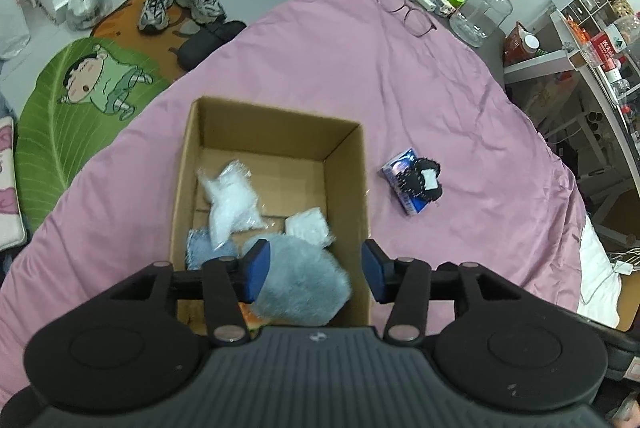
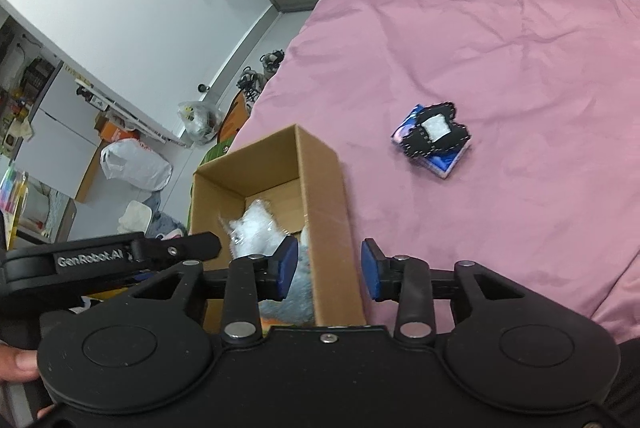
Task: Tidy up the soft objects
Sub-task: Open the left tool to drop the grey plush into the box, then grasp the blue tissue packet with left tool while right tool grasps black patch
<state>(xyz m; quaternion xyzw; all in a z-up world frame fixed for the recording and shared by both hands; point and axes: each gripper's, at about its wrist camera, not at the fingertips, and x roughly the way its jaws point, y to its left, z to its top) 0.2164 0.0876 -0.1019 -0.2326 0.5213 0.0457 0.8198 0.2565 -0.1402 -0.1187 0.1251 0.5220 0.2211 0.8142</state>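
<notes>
An open cardboard box (image 1: 348,180) sits on the pink bedspread (image 1: 340,60). Inside lie a grey-blue plush (image 1: 304,280), a clear bag of white stuffing (image 1: 230,196), a small white pad (image 1: 308,228) and a light blue cloth (image 1: 202,248). My left gripper (image 1: 316,270) is open above the box's near end, over the plush, holding nothing. My right gripper (image 2: 330,270) is open and straddles the box's right wall (image 2: 328,228). A black felt piece (image 1: 420,178) lies on a blue packet (image 1: 400,168) on the bed right of the box; the felt piece also shows in the right wrist view (image 2: 434,134).
Glasses (image 1: 408,12) lie at the bed's far edge, near a clear jug (image 1: 480,12) and jars. Shoes (image 1: 180,2) and a cartoon rug (image 1: 80,100) are on the floor to the left. Shelves (image 1: 580,40) stand right. The left gripper's body (image 2: 100,260) shows in the right wrist view.
</notes>
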